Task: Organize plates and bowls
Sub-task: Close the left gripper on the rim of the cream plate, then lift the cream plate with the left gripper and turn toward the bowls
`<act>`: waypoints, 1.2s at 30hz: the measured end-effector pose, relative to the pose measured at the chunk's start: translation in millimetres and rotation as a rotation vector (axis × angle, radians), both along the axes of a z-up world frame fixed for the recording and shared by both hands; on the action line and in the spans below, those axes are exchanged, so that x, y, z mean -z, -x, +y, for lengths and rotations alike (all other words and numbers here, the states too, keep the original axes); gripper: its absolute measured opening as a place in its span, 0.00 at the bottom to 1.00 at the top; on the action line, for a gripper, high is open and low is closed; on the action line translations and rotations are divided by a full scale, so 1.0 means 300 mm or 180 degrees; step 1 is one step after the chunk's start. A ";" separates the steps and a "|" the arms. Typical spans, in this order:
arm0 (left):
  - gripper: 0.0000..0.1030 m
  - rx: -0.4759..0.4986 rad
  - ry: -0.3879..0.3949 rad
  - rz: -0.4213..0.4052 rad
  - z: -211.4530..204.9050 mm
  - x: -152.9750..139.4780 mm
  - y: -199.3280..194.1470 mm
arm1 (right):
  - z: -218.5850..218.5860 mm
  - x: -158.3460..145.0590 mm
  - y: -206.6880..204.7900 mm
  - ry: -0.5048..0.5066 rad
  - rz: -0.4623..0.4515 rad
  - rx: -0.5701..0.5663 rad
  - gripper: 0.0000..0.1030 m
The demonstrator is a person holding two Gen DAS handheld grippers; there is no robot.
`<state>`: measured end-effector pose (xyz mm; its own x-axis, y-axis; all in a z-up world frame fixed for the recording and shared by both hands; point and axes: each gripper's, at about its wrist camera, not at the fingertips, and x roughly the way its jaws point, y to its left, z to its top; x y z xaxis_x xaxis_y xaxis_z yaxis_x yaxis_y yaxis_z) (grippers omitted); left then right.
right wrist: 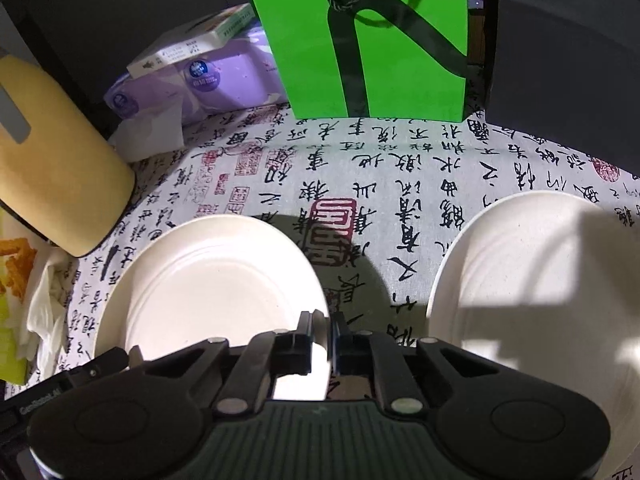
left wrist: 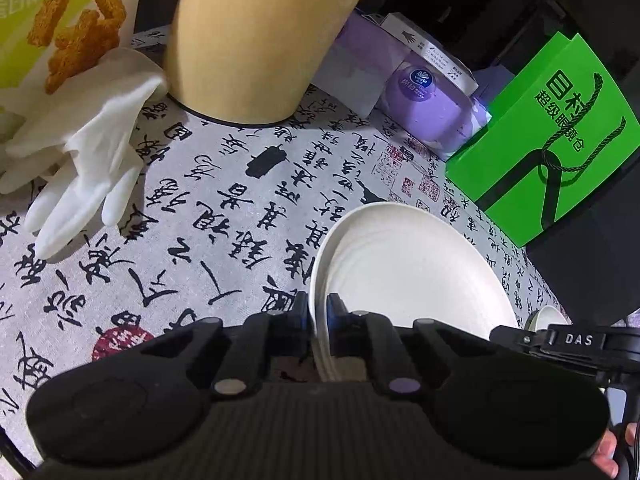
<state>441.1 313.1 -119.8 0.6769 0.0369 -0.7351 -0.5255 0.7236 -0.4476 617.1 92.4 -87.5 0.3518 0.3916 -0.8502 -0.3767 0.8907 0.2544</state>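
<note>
Left wrist view first: at the upper left lie white gloves [left wrist: 80, 160] beside a tan container [left wrist: 256, 40] on the counter [left wrist: 200, 240], which is covered in a calligraphy cloth. At the lower middle our left claw [left wrist: 318, 312] pinches the near rim of the plate [left wrist: 408, 264], its fingers pressed close on either side of the edge. Just right of the plate, a small bowl [left wrist: 548, 318] peeks out at the edge of the frame. A green bag [left wrist: 560, 140] stands at the upper right.

Right wrist view, left to right: the same plate [right wrist: 208, 280] sits at the lower left, and our right claw [right wrist: 322, 324] pinches its right rim. A second plate [right wrist: 540, 300] rests well apart at the right of the frame.

We judge the task barely begun: nothing is stacked yet. One plate is gripped by both claws, and the second plate and bowl remain to be gathered.
</note>
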 end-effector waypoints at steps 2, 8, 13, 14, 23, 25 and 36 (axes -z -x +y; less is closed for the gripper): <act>0.10 -0.0013 0.0037 -0.0008 0.005 0.000 0.003 | -0.006 -0.004 0.009 -0.0021 -0.0012 -0.0008 0.08; 0.10 -0.0009 -0.0066 -0.0034 -0.004 -0.014 0.009 | -0.017 -0.008 0.040 -0.0054 -0.0064 -0.0063 0.07; 0.10 0.0020 -0.0072 -0.0070 -0.005 -0.023 0.015 | -0.040 -0.026 0.055 -0.0143 -0.0125 -0.0081 0.06; 0.10 0.0023 -0.0076 -0.0077 -0.005 -0.025 0.017 | -0.043 -0.029 0.057 -0.0156 -0.0128 -0.0089 0.06; 0.10 0.0080 -0.0223 -0.0139 -0.023 -0.057 0.022 | -0.076 -0.059 0.094 -0.0261 -0.0226 -0.0108 0.06; 0.10 0.0077 -0.0242 -0.0175 -0.026 -0.070 0.024 | -0.088 -0.068 0.104 -0.0297 -0.0235 -0.0085 0.06; 0.10 0.0030 -0.0275 -0.0282 -0.035 -0.134 0.084 | -0.123 -0.125 0.181 -0.0436 -0.0306 -0.0073 0.06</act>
